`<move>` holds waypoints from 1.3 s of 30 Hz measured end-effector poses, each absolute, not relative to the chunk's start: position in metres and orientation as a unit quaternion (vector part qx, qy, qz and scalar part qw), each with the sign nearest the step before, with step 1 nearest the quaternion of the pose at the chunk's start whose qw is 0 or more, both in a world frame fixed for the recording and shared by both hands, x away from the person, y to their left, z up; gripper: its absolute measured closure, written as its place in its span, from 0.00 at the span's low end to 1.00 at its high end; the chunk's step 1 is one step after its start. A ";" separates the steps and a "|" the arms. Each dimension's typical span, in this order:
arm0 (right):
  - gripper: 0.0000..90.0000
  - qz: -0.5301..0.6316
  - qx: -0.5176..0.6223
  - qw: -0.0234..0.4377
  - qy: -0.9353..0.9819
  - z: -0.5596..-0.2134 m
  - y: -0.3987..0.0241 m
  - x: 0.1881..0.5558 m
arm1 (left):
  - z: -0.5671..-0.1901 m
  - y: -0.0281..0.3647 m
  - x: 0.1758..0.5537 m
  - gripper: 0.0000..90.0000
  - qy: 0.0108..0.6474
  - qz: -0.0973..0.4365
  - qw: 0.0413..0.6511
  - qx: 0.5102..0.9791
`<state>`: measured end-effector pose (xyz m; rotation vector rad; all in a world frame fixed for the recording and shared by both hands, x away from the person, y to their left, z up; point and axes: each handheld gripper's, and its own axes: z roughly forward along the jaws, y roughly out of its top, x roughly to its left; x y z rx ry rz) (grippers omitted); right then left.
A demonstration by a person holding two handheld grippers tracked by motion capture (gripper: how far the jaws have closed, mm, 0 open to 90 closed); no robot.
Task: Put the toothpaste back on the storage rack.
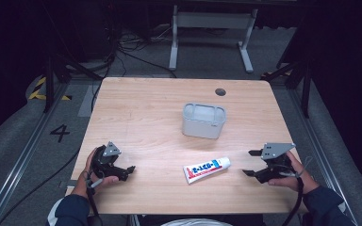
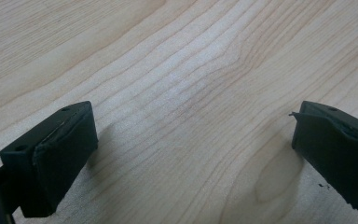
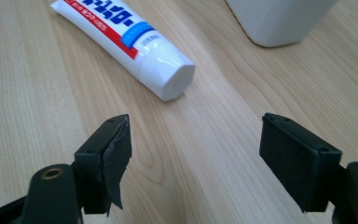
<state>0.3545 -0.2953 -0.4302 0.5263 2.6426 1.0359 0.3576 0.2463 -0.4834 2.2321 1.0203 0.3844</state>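
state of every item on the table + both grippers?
toothpaste tube: lying flat, cap on, untouched
grey bin: upright, open top, looks empty
left gripper: open, nothing between the fingers, low over the table
right gripper: open, nothing between the fingers, aimed at the tube's cap

A light wooden table (image 1: pixel 136 113) with rounded corners and a dark round hole (image 1: pixel 220 92) near its far edge stands on a grey floor (image 1: pixel 19 141). Beyond it stands a white metal frame (image 1: pixel 212 28). Black cables (image 1: pixel 132 47) trail across the floor, yellow-black tape (image 1: pixel 40 89) and a painted 4 (image 1: pixel 59 133) mark it. The surroundings are dark.
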 end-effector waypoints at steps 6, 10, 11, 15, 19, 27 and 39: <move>0.29 0.352 0.154 0.123 0.915 -0.425 -0.276 0.358 | -0.483 0.246 0.358 0.01 0.389 0.147 0.322 0.851; 0.29 0.349 0.139 0.119 0.919 -0.423 -0.265 0.360 | -0.483 0.246 0.358 0.01 0.389 0.147 0.322 0.851; 0.29 0.349 0.133 0.117 0.920 -0.422 -0.261 0.360 | -0.483 0.246 0.358 0.01 0.389 0.147 0.322 0.851; 0.30 0.346 0.114 0.111 0.925 -0.420 -0.246 0.362 | -0.483 0.246 0.358 0.01 0.389 0.147 0.322 0.851; 0.30 0.344 0.096 0.108 0.928 -0.417 -0.231 0.363 | -0.483 0.246 0.358 0.01 0.389 0.146 0.323 0.850; 0.30 0.331 0.058 0.096 0.937 -0.420 -0.197 0.366 | -0.483 0.246 0.358 0.01 0.389 0.147 0.322 0.851; 0.31 0.303 0.030 0.080 0.949 -0.432 -0.172 0.369 | -0.483 0.246 0.358 0.01 0.389 0.147 0.322 0.851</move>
